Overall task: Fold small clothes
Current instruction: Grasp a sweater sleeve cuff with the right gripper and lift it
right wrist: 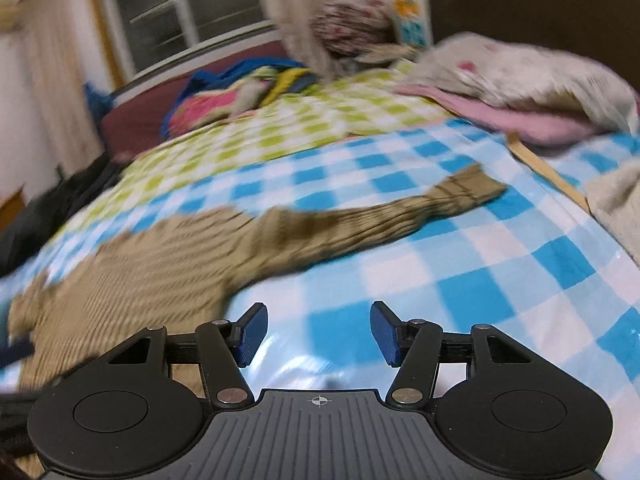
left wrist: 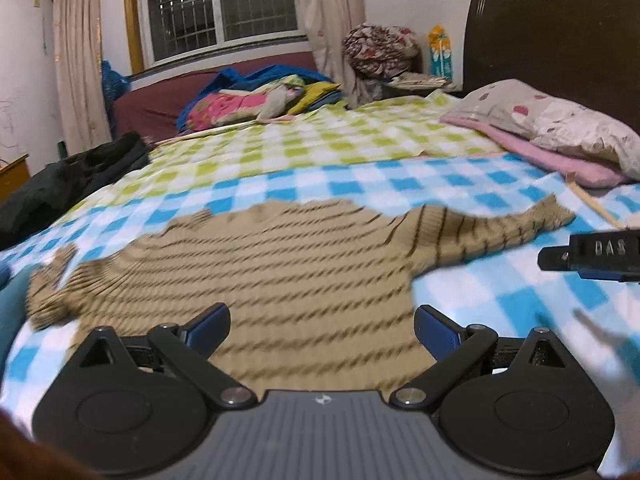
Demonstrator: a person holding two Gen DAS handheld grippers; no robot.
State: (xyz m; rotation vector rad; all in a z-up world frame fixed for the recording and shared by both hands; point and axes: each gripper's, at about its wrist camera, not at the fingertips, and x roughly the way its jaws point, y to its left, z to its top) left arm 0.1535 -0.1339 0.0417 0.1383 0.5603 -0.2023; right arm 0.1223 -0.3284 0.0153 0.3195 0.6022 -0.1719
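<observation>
A tan sweater with thin dark stripes point(left wrist: 288, 264) lies spread flat on the blue-and-white checked bed cover point(left wrist: 500, 292). One sleeve point(left wrist: 504, 228) reaches right, the other point(left wrist: 52, 292) left. My left gripper point(left wrist: 322, 326) hovers open over the sweater's near hem, nothing between its blue pads. In the right wrist view the same sweater point(right wrist: 132, 280) lies to the left and its sleeve point(right wrist: 400, 212) stretches away to the right. My right gripper point(right wrist: 318, 330) stands open above bare cover, right of the sweater body. Its black tip point(left wrist: 592, 256) shows at the right edge of the left wrist view.
A pillow on a pink folded blanket point(left wrist: 560, 136) lies at the head end by the dark headboard point(left wrist: 560, 36). A green checked cover point(left wrist: 304, 140) spreads behind. Dark clothing point(left wrist: 68, 184) lies at the left edge, bright bedding point(left wrist: 256, 100) and a patterned bundle point(left wrist: 380, 48) by the window.
</observation>
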